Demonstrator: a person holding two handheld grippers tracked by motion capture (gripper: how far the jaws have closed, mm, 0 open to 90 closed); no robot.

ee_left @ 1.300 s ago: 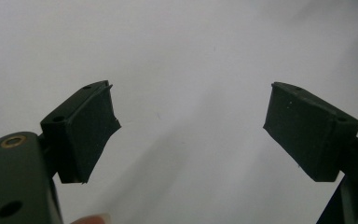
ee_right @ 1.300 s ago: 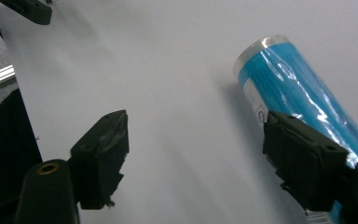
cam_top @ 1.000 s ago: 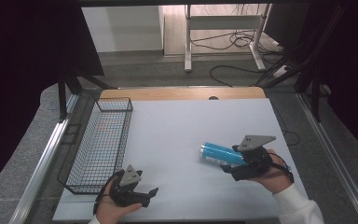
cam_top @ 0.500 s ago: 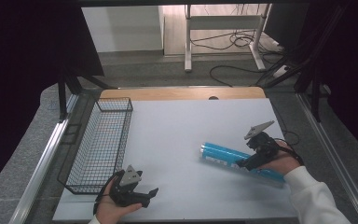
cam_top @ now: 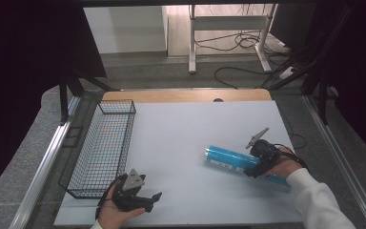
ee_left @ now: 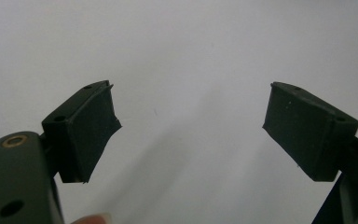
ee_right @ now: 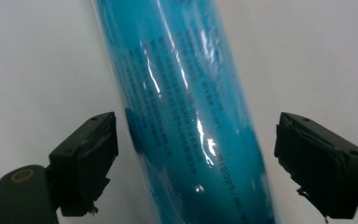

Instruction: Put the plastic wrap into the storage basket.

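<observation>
On the desk (cam_top: 186,138), toward its right side, the blue tube (cam_top: 228,160) lies flat, running from near the middle down toward your right hand (cam_top: 281,168). Its wrapper is glossy, with dark print along it that is too blurred to read in the right gripper view.

Your right gripper (cam_top: 256,164) sits over the tube's near half, tilted across it. In the right gripper view the tube (ee_right: 186,121) runs up between the two jaws, with white desk showing in a gap on each side, so the pads are not pressing on it. The jaws have just been closing, with the tube between them, yet they stand apart and hold nothing. The grey plate on that gripper points up and away from you.

Your left gripper (cam_top: 145,200) rests low at the near edge of the desk, well apart from the tube, in your left hand (cam_top: 116,210). In the left gripper view its jaws stand wide apart with bare white desk between them and nothing held; a fingertip (ee_left: 93,218) shows at the bottom edge.

Along the left side of the desk stands a wire basket (cam_top: 102,148), long and narrow, its near end just beside your left gripper. A strip of wood shows at the far edge of the desk, and cables lie on the floor (cam_top: 228,71) beyond.
</observation>
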